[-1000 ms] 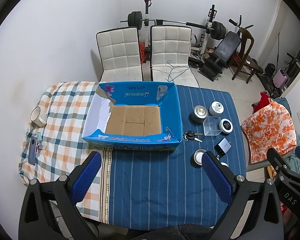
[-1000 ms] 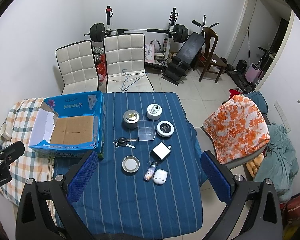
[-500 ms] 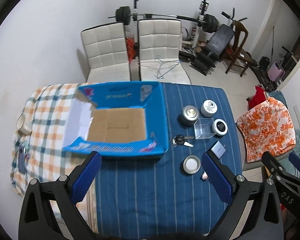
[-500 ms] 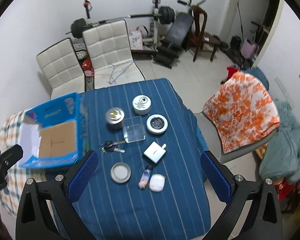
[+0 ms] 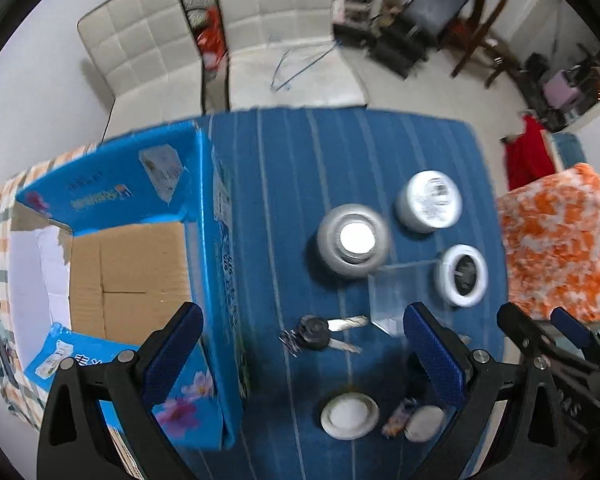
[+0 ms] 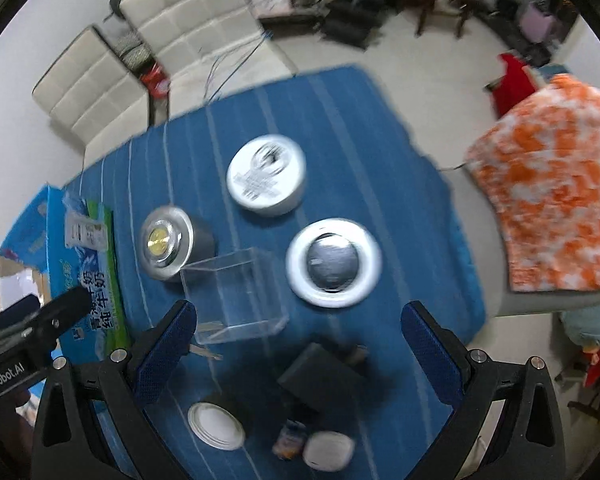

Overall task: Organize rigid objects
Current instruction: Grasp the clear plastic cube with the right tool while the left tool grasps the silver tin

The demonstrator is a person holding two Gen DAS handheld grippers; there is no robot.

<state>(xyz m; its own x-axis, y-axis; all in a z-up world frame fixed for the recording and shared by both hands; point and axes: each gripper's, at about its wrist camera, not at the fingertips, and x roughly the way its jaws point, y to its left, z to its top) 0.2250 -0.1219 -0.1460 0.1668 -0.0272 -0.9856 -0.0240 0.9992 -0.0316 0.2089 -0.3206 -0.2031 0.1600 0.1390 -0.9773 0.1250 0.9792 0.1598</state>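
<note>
Both tongs gape empty; keys [image 5: 320, 334] lie between left tongs [image 5: 300, 356]; clear box [image 6: 236, 294] before right tongs [image 6: 296, 354].

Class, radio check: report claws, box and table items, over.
Left claw and right claw open, empty. Blue box empty, open-topped. Keys, clear case, tins on the cloth, none gripped. Nothing blocking.

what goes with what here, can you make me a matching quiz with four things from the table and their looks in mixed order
Things:
1. box
2. keys
3. case
4. cloth

Looks:
A. clear, see-through
B. blue with pale stripes
C. open, bare brown cardboard floor
D. black head, silver blade

Pairs: 1-C, 2-D, 3-A, 4-B
</note>
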